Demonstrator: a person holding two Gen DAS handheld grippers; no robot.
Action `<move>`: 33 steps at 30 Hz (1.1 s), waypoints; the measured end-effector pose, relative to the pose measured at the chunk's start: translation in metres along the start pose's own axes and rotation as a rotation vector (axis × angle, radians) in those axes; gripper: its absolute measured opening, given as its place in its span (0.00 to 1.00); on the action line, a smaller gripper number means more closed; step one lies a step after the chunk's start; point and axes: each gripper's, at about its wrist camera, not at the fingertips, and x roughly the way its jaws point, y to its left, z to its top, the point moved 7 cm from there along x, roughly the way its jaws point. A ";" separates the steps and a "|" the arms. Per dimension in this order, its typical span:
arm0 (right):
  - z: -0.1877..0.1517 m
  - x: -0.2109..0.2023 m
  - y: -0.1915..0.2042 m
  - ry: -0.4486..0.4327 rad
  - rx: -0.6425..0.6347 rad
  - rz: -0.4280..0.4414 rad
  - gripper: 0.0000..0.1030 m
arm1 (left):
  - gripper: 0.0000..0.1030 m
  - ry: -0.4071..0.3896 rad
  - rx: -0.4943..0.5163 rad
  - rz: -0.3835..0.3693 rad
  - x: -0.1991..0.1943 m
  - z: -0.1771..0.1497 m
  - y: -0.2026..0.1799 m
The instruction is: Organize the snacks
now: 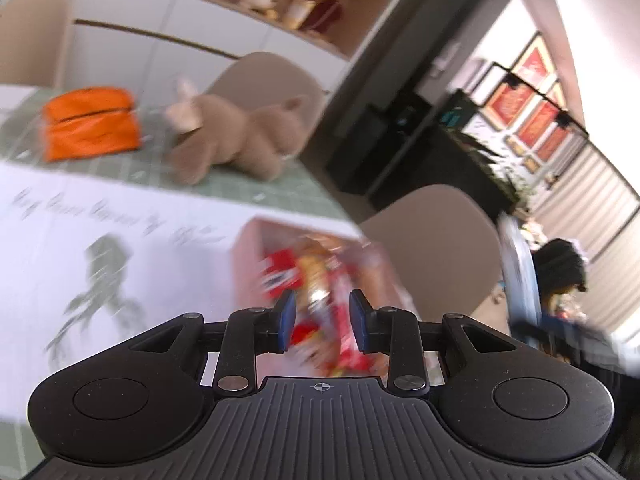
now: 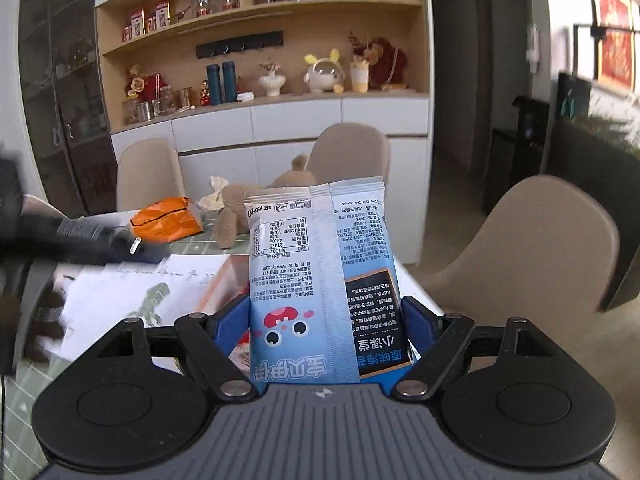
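Observation:
My right gripper (image 2: 326, 320) is shut on a light blue snack packet (image 2: 316, 276), held upright above the table. A pink box (image 1: 256, 248) holds several red and yellow snack packets (image 1: 320, 280); in the right wrist view its edge (image 2: 218, 288) shows behind the packet. My left gripper (image 1: 322, 320) is open and empty, hovering above the box's snacks. The left wrist view is blurred. The left gripper's dark body (image 2: 72, 236) shows at the left of the right wrist view.
An orange pouch (image 1: 90, 126) and a brown plush toy (image 1: 236, 140) lie on the green mat (image 1: 240, 188) at the far side. A white printed sheet (image 1: 100, 248) lies beside the box. Beige chairs (image 2: 532, 248) stand around the table.

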 end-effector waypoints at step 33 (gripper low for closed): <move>-0.192 0.059 0.040 0.189 0.018 -0.177 1.00 | 0.54 -0.026 0.414 0.314 0.016 -0.177 -0.008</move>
